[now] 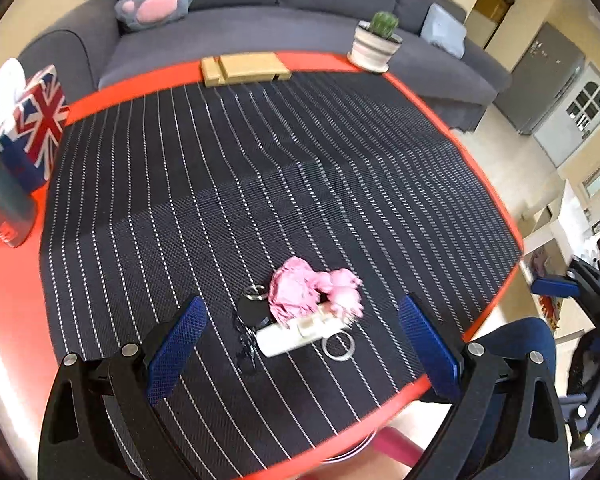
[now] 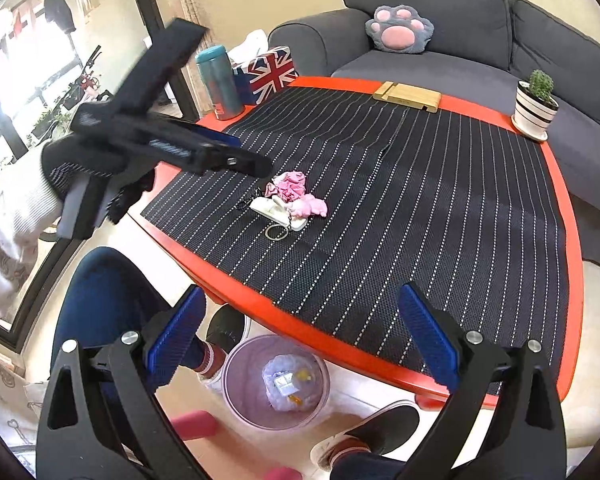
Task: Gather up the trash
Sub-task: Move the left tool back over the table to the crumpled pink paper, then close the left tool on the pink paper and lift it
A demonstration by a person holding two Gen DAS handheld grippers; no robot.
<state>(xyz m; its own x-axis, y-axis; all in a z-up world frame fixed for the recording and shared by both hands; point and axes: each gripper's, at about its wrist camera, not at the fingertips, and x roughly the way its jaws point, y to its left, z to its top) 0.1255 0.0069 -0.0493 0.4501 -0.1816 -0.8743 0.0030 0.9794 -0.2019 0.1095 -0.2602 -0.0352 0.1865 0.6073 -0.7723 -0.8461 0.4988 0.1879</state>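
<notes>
hovering over a red table [image 2: 572, 208] with both grippers spread and empty.
left gripper [image 1: 300, 340] above the crumpled pink trash [image 1: 300, 290] lying on the striped dark mat [image 1: 260, 180] near the table's front edge, touching a white keychain piece [image 1: 296, 336]; right gripper [image 2: 300, 332] off the edge, over a bin [image 2: 276, 384] on the floor. grey sofa [image 2: 460, 40] behind, cactus pot [image 2: 536, 104] and flag tissue box [image 2: 272, 72] at the corners.

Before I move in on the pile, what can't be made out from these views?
- Left wrist view: motion blur smears the crumpled pink paper and the white tube-like object.
- Same view: the small black object beside them is unidentifiable.
- Right wrist view: items inside the translucent bin are too small to identify.
</notes>
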